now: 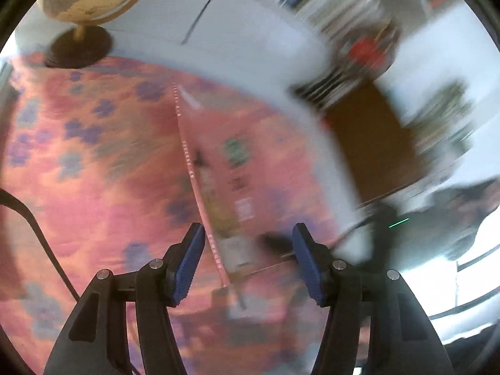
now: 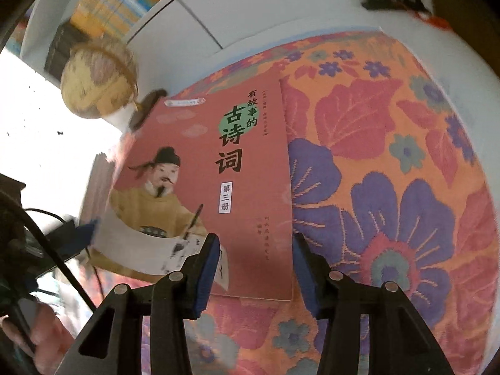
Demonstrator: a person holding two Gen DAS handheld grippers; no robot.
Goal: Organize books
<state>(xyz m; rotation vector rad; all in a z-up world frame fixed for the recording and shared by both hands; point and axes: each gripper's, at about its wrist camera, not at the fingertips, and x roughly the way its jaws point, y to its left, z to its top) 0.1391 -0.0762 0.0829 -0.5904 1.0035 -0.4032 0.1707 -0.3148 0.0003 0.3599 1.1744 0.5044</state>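
A red book (image 2: 203, 162) with a robed figure and a green title disc lies face up on the flowered cloth (image 2: 390, 187). My right gripper (image 2: 256, 265) hangs just above its near right corner. Its jaws are apart and the pads do not press on the cover. At the book's left edge one blue pad (image 2: 85, 232) of the other gripper shows. The left wrist view is blurred. There the same book (image 1: 237, 172) lies beyond my left gripper (image 1: 248, 250), whose fingers stand apart with nothing pressed between them.
A tan globe (image 2: 97, 84) on a dark foot (image 1: 78, 47) stands at the cloth's far edge. Shelves of books (image 2: 115, 0) line the white unit (image 1: 343, 15) behind. A black cable (image 1: 40, 234) crosses the cloth. A person's hand (image 2: 43, 337) is at lower left.
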